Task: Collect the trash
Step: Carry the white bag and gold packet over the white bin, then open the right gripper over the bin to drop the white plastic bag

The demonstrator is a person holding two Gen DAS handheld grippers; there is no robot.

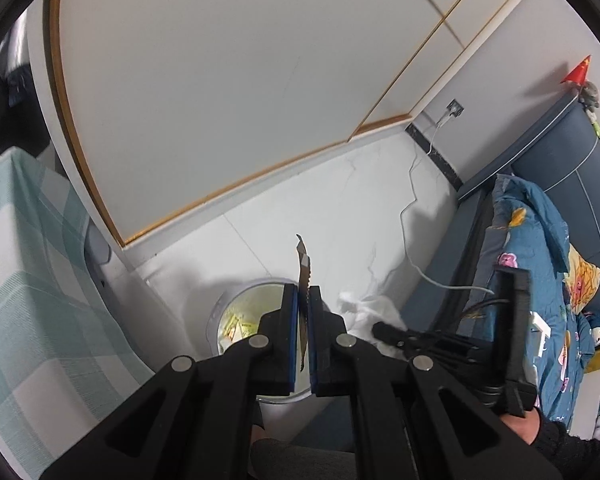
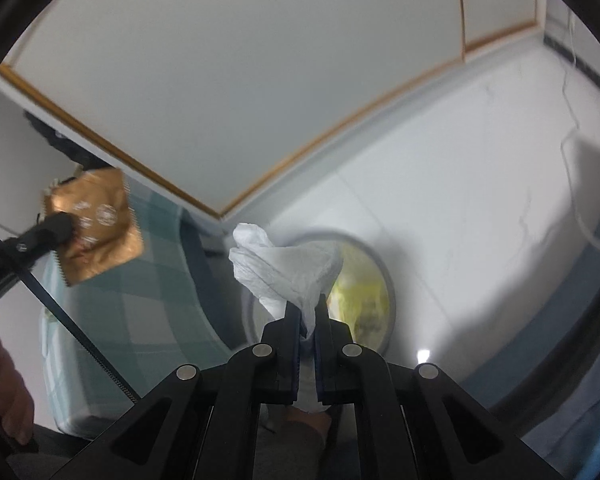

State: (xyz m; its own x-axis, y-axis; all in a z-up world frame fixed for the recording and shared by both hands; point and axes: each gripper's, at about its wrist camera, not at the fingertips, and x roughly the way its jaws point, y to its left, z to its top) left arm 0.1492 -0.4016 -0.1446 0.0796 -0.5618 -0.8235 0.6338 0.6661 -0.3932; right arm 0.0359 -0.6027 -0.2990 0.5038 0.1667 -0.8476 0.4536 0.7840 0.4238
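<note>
My left gripper (image 1: pixel 303 292) is shut on a brown foil wrapper (image 1: pixel 303 268), seen edge-on and sticking up past the fingertips. The same wrapper (image 2: pixel 94 226) shows flat and golden brown at the left of the right wrist view, held by the left gripper (image 2: pixel 58 228). My right gripper (image 2: pixel 308 306) is shut on a crumpled white tissue (image 2: pixel 284 264). That tissue (image 1: pixel 370 308) also appears in the left wrist view by the right gripper (image 1: pixel 384 330). A round white trash bin (image 1: pixel 240 320) with yellow scraps inside stands on the floor below both grippers; its rim (image 2: pixel 386 280) shows behind the tissue.
A table with a green checked cloth (image 1: pixel 24 264) stands at the left, close to the bin. White cabinet doors with wooden trim (image 1: pixel 220 100) rise behind. A bed with blue patterned bedding (image 1: pixel 532 264) lies at the right. A white cable (image 1: pixel 410 208) trails over the white floor.
</note>
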